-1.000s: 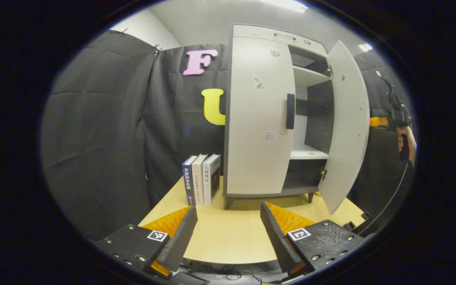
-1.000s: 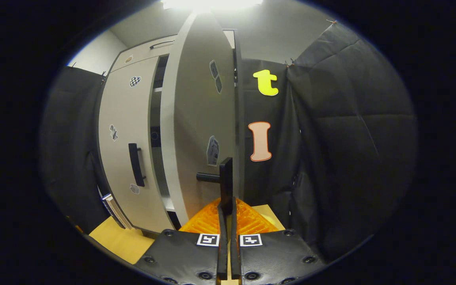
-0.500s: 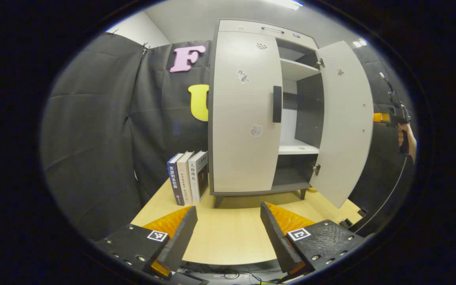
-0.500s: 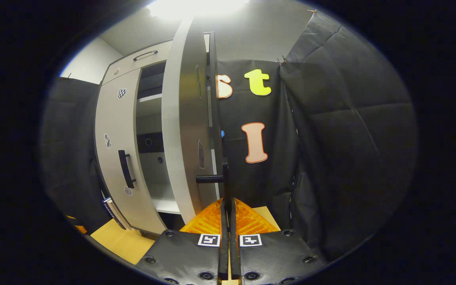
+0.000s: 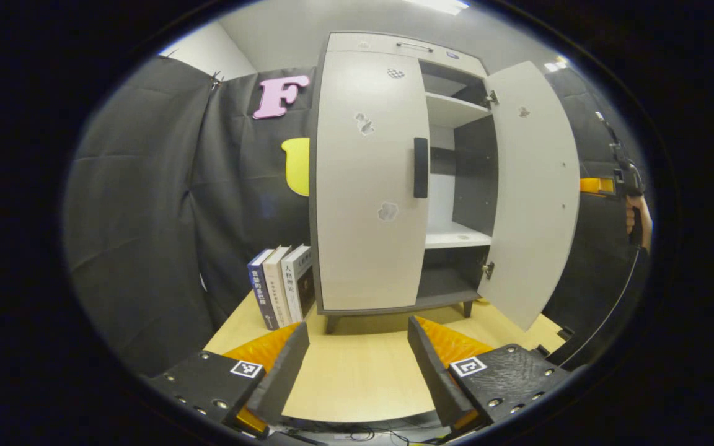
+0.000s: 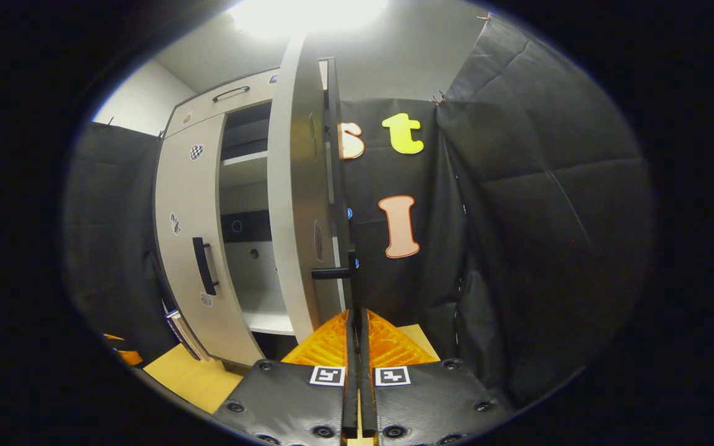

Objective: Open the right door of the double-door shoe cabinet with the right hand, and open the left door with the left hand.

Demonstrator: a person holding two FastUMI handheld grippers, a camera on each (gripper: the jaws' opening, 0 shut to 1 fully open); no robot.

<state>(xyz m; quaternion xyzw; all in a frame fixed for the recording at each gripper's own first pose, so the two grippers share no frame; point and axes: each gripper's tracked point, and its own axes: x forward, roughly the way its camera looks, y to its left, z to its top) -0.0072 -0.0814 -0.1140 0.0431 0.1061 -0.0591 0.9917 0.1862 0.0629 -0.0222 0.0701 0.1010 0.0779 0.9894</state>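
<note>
- The shoe cabinet stands upright on a wooden table, at the far side of it, with its back to the black cloth wall.
- The left door of the cabinet is closed and lies flat against the front. Its dark handle is at the inner edge of this door, about at middle height.
- The right door of the cabinet is swung wide open. In the left gripper view its inner face is turned to the camera, and two hinges show at its edge next to the cabinet.
- Inside the cabinet, behind the open door, two light shelves and a dark back wall can be seen.
- Three books stand upright on the table, just beside the left side of the cabinet.
- The left gripper hovers over the table in front of the cabinet, well apart from it. Its jaws are wide apart and hold nothing.
- The right gripper is at the outer face of the right door, seen edge-on in the right gripper view. Its jaws are together around the lower part of the door handle, clamped on it.
- In the left gripper view, a hand holding the right gripper shows to the right of the open door.
</note>
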